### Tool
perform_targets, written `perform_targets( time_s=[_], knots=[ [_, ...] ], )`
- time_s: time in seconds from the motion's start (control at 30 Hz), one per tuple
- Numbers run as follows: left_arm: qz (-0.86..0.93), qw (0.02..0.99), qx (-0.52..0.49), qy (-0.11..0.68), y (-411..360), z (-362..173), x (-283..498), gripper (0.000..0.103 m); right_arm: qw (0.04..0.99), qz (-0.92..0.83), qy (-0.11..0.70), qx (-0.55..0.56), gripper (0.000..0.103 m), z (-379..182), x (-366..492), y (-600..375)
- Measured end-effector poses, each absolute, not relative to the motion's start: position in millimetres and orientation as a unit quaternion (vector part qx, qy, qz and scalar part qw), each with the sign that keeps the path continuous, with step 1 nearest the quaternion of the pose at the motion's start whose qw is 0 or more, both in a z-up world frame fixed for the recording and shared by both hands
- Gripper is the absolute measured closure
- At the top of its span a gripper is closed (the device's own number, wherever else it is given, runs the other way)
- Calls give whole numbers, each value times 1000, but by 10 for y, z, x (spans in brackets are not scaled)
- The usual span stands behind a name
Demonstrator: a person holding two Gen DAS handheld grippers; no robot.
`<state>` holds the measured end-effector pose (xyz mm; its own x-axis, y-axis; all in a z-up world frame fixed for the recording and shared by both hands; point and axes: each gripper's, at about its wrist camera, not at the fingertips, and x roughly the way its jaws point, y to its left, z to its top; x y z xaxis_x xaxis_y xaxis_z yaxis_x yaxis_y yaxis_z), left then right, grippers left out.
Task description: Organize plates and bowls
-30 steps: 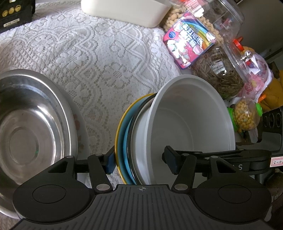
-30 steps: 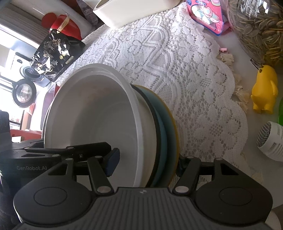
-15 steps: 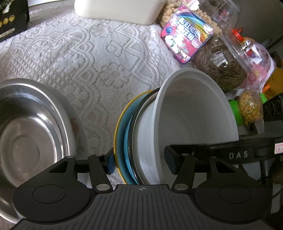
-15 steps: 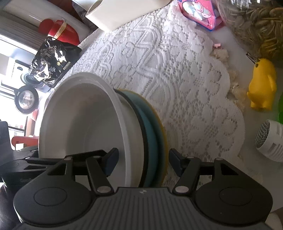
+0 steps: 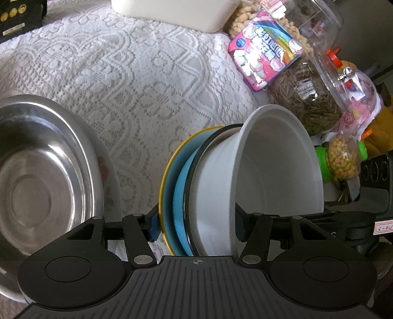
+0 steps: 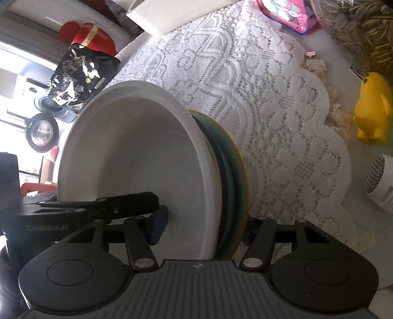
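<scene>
A stack stands tilted on edge above the lace cloth: a white bowl (image 5: 277, 166), a black-rimmed dish (image 5: 194, 171), a blue plate (image 5: 178, 196) and a yellow-rimmed plate (image 5: 163, 186). My left gripper (image 5: 196, 227) clamps it, one pad behind the yellow plate, the other inside the bowl, jaws closing. From the other side my right gripper (image 6: 203, 228) grips the same stack (image 6: 137, 157), its blue pad (image 6: 158, 224) inside the bowl, jaws closing too. A steel bowl (image 5: 36, 176) rests on a floral plate (image 5: 108, 176) at the left.
Along the cloth's far edge stand a white rectangular tub (image 5: 172, 9), a pink marshmallow bag (image 5: 265, 56) and jars of seeds (image 5: 307, 98). A black box (image 5: 19, 17) sits far left. A yellow toy (image 6: 371, 115) and a white round device (image 6: 380, 181) lie right of the cloth.
Almost nothing differs. The stack wobbles slightly in both views and stays clamped between both pairs of fingers. The steel bowl has not moved.
</scene>
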<state>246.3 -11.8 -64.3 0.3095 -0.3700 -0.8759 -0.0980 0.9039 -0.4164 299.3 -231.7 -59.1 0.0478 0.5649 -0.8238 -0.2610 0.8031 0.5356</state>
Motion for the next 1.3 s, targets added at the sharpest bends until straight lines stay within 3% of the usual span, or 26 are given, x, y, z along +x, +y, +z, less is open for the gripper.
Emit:
perform_targets(
  time_s=[0.77, 1.3],
  knots=[
    [-92, 791, -204, 569, -98, -533, 2414, 44, 718, 282, 624, 120, 43, -456, 2986, -2325],
    [-73, 840, -213, 494, 601, 260, 1886, 44, 753, 325, 568, 63, 43, 376, 2705, -1634]
  ],
)
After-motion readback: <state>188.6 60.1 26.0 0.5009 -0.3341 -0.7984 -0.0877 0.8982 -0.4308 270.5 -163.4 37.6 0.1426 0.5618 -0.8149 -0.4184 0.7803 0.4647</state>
